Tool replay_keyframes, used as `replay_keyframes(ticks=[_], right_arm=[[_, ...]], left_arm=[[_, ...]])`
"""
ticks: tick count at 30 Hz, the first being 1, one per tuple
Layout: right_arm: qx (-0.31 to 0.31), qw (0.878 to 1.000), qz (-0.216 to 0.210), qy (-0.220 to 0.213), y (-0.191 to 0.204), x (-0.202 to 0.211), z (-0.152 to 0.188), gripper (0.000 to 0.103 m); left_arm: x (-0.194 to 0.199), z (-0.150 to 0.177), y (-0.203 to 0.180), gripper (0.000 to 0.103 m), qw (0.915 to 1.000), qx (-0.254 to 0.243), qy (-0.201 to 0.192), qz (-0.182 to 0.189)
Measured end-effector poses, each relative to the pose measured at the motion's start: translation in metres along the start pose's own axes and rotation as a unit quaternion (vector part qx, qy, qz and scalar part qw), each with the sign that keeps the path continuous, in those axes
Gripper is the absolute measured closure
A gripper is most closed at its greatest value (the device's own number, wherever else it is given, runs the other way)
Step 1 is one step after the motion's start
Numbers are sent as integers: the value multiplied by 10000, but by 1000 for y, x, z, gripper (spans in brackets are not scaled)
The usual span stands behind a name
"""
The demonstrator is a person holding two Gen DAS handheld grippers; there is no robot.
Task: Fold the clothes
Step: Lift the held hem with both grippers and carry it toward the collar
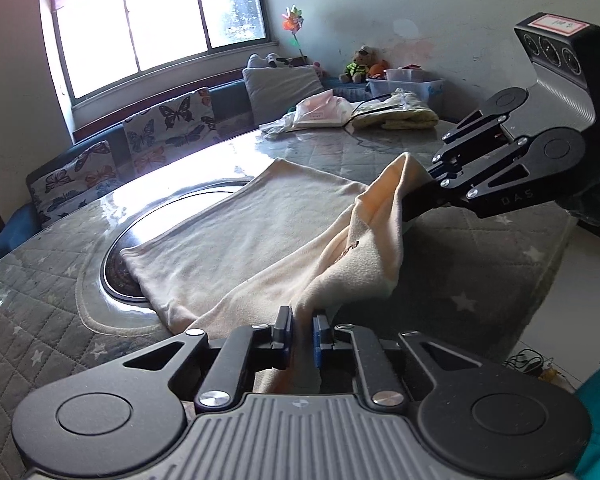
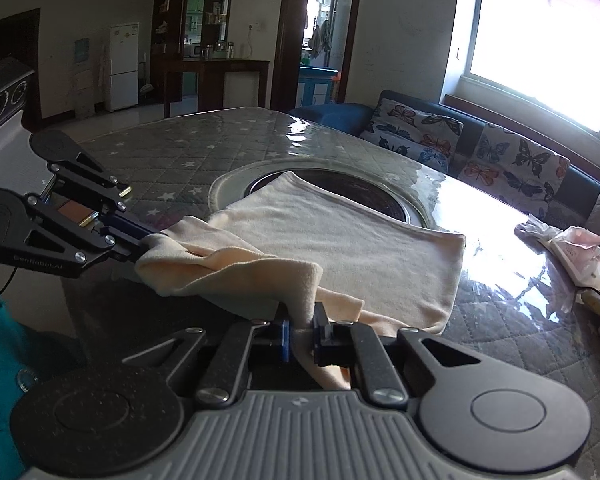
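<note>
cloth [image 1: 236, 232]: a cream garment; its far part lies flat on the counter [image 1: 52, 340], ahead of both jaws, and partly over a round dark insert [image 2: 352, 190] in the counter.
near edge: lifted off the counter and bunched, it hangs as a slack band from one pair of jaws to the other.
left gripper [image 1: 302, 326]: jaws narrow, closed on a corner of the cloth; the fabric runs down between them.
right gripper [image 2: 302, 330]: jaws narrow too, pinching the other lifted corner.
risk, slip: each grip seems to hold only a small bit of fabric, so i think a fast pull forward could draw a corner out of the jaws.
risk, crooked fold: the band between the jaws is twisted and sagging; if the two grippers do not move evenly, the edge may land wrinkled or askew.
risk, drag: the flat part ahead of the jaws could slide on the glossy counter and lose its shape.
risk, insert: the far corner over the insert may sink or catch there.
</note>
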State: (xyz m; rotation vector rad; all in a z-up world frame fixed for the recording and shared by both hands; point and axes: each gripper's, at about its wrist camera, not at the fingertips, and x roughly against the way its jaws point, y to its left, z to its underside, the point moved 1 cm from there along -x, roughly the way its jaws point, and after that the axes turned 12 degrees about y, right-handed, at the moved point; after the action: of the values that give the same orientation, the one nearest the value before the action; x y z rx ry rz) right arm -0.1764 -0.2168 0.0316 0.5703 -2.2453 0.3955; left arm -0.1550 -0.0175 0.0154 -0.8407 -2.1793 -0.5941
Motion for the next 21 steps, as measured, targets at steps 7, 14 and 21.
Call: replay_keyframes(ticks=[7,14,21], right_arm=[[61,9999,-91,22,13,22,9,94],[184,9994,-222,169,24,43,18,94],[229,9997,-106,47,20,44,7,94]], left_arm=[[18,7,-8,92,9992,-194,57,347],[33,11,-10,92,9974,-199,85,689],[38,4,-1,92,9975,-83,5,702]])
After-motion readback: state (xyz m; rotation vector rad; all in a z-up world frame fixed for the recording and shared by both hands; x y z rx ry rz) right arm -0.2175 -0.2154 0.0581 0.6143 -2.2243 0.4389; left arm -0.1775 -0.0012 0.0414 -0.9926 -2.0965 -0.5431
